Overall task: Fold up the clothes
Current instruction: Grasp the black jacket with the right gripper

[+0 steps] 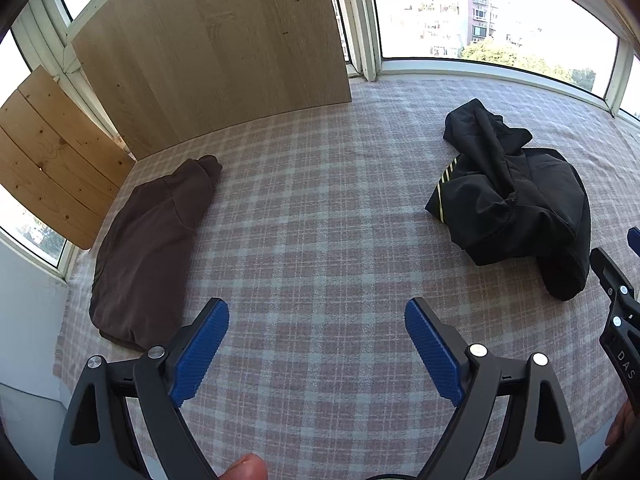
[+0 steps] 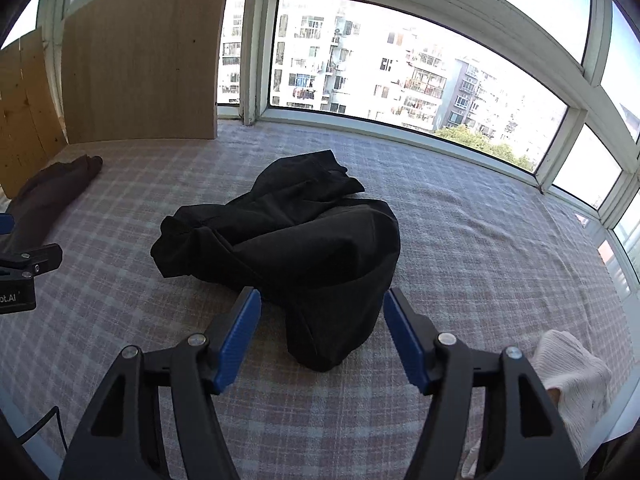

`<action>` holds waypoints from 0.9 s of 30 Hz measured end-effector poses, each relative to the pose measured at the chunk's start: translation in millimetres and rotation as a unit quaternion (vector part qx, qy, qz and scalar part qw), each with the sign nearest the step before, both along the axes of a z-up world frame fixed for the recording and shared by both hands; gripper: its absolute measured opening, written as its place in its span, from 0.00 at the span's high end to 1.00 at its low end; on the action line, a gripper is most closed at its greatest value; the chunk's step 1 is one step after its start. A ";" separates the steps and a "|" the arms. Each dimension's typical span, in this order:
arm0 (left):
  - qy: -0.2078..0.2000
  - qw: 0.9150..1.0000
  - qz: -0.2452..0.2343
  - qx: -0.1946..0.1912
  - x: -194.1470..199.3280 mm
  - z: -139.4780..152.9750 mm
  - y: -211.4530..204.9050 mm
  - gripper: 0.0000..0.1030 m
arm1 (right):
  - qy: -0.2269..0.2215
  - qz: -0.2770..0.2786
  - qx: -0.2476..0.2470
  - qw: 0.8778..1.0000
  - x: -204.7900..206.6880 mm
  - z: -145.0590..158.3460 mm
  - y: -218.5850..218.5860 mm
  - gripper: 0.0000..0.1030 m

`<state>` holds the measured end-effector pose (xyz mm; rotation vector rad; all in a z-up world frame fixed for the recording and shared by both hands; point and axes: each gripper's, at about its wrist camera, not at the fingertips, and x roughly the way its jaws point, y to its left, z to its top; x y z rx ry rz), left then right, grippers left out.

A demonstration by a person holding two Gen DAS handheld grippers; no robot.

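Two claws over a surface spread with a pink-and-grey checked blanket, by a wide bay window.

Left claw: blue ribbed pads wide apart, nothing between them but bare blanket. A fingertip just visible at the 6 o'clock edge of the left wrist view.

Right claw: blue pads apart, not pressing on anything. Hem end of the black garment seen in the gap between them, lying on the blanket just past the tips; whether a pad touches the cloth, cannot tell.

Black garment: crumpled, unfolded, in a loose heap at the centre of the right wrist view, one part trailing off toward 12 o'clock. In the left wrist view at 3 o'clock, with thin yellow-green stripes showing on its 9 o'clock edge. Right claw's black frame poking in at the 4 o'clock edge there, just beside the heap.

Brown garment: folded into a neat oblong, lying flat at 9 o'clock in the left wrist view, well apart from the black heap. Seen again at 9 o'clock in the right wrist view.

Pale wooden panel upright against the window at 11 o'clock, a knotty pine board beside it at 9 o'clock.

Pale pink knitted cloth at 4 o'clock in the right wrist view, close behind the right claw's frame.
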<state>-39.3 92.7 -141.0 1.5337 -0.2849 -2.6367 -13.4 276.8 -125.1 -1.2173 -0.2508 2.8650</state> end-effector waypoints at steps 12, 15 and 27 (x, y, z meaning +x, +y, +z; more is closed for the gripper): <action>-0.028 0.997 0.077 0.014 10.1 -14.4 -89.2 0.13 | 0.008 0.072 0.183 0.980 -40.8 -55.0 -130.8 0.39; -0.032 0.996 0.081 0.013 12.1 -17.7 -99.0 0.13 | -0.020 0.064 0.154 0.986 -65.7 -67.0 -112.2 0.55; -0.020 0.998 0.038 0.038 3.9 -5.9 -92.0 0.13 | 0.007 0.037 -0.021 0.999 7.0 36.5 -49.1 0.91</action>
